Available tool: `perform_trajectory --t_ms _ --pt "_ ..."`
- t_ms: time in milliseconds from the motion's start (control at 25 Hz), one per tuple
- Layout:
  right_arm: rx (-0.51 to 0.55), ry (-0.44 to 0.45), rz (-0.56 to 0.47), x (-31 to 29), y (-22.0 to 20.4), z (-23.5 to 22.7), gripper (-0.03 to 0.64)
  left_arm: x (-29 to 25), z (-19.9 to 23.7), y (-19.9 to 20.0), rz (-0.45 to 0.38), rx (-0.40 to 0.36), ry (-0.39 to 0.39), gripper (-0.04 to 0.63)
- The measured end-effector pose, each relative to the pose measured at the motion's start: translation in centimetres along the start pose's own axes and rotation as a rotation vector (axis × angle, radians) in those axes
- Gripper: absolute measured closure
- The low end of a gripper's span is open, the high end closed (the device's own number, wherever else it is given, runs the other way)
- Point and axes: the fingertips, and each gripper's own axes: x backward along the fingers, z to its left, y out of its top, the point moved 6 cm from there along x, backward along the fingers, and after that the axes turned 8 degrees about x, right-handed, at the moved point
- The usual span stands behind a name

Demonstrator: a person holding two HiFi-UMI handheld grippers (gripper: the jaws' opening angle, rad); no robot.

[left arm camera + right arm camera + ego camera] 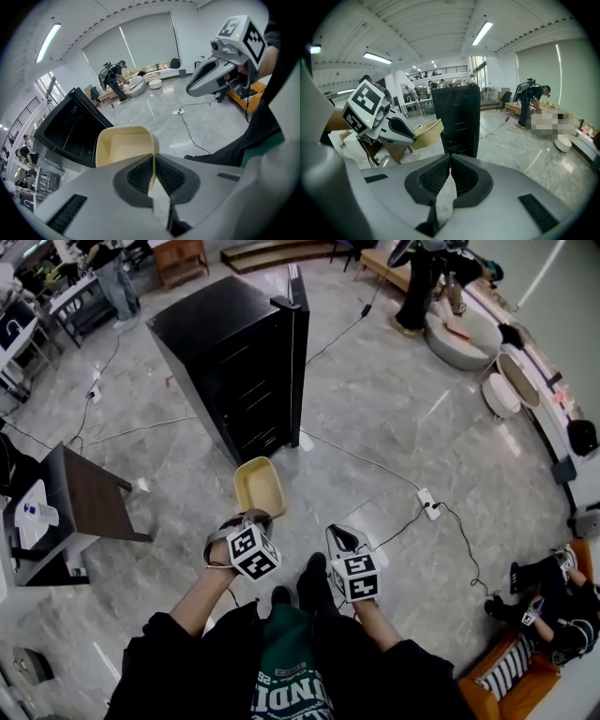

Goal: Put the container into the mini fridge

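A cream plastic container (260, 486) (123, 146) (425, 134) is held out in front of me by its near rim, pinched in my left gripper (249, 519) (153, 165), which is shut on it. The black mini fridge (234, 354) (70, 126) (457, 119) stands on the floor ahead, its door (298, 352) open at the right side. My right gripper (341, 540) (449, 164) hangs beside the left one, shut and holding nothing.
A white power strip (427, 503) with cables (361, 460) lies on the marble floor right of the fridge. A dark wooden side table (89, 495) stands at the left. People and round seats (459, 334) are at the far right; a person sits at the lower right.
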Motion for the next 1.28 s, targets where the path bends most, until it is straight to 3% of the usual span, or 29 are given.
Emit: perform_trajectory --t_ms 600,1280 --pt "0.027 0.101 0.014 -5.7 3.4 -6.6 0.581 -4.7 5.7 4.8 0.056 0.077 0.022 0.574" --pt "0.036 0.123 0.048 -7.4 2.3 -12.6 0.581 -8.5 11.4 7.5 0.047 0.203 0.112 0.574"
